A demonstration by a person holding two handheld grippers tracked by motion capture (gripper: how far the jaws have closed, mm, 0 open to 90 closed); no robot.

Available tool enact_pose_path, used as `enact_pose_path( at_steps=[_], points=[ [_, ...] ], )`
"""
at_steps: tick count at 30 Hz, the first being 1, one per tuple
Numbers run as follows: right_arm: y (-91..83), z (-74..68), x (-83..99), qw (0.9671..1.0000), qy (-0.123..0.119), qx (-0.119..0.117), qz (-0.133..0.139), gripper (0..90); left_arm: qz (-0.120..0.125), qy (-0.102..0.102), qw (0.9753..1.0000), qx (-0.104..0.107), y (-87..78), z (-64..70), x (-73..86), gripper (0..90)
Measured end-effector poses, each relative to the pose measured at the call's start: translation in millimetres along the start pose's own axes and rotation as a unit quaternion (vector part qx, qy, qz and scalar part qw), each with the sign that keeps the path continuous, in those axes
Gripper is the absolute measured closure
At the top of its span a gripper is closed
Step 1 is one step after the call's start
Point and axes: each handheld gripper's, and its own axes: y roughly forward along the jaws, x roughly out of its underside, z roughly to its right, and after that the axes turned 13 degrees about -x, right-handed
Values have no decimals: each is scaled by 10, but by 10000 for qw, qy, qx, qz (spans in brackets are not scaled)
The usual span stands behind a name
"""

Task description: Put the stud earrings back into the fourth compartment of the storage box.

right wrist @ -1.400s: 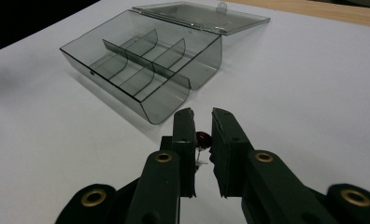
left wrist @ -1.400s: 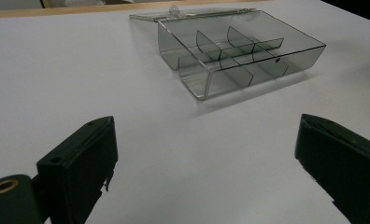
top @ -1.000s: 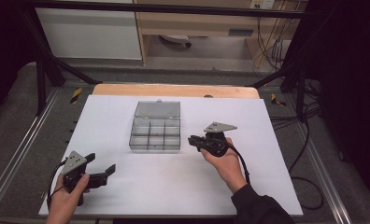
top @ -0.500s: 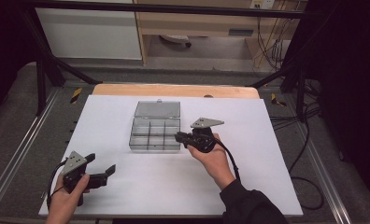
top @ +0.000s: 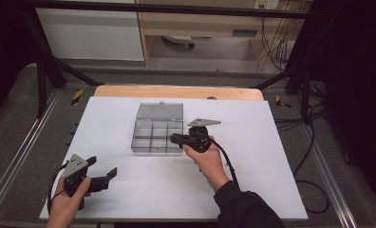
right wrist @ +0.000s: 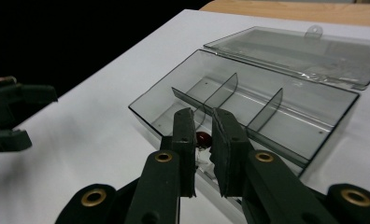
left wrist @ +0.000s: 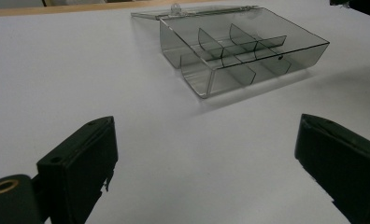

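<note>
Right tool (right wrist: 202, 135) pinched a small red bead (right wrist: 202, 138) over the near edge of the open clear box (top: 158, 135), mid-counter (top: 271, 142). Left tool (top: 103, 178) sat spread, well apart.

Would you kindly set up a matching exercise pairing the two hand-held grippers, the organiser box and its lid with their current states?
Things:
1. left hand-held gripper
2. right hand-held gripper
3. clear smoky plastic compartment box
4. clear plastic hinged lid

States:
A. lying flat open behind the box
B. jaws nearly closed over the box's near compartment
C. jaws wide apart, near the table's front edge
D. divided by partitions, mid-table

Pairs: 1-C, 2-B, 3-D, 4-A
</note>
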Motion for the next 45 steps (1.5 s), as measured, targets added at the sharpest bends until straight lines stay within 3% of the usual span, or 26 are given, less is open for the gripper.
enact_pose_path(
  at_steps=[18,29,45],
  points=[
    [468,-79,-168,9999,83,-33,-47,801,-22,36,10000,28,0,4,2,60],
    [752,-128,-195,9997,12,70,-217,800,-35,71,10000,44,2,5,2,60],
    [1006,-184,-189,9981,-235,241,-509,801,-38,81,9999,54,1,12,0,62]
  ],
)
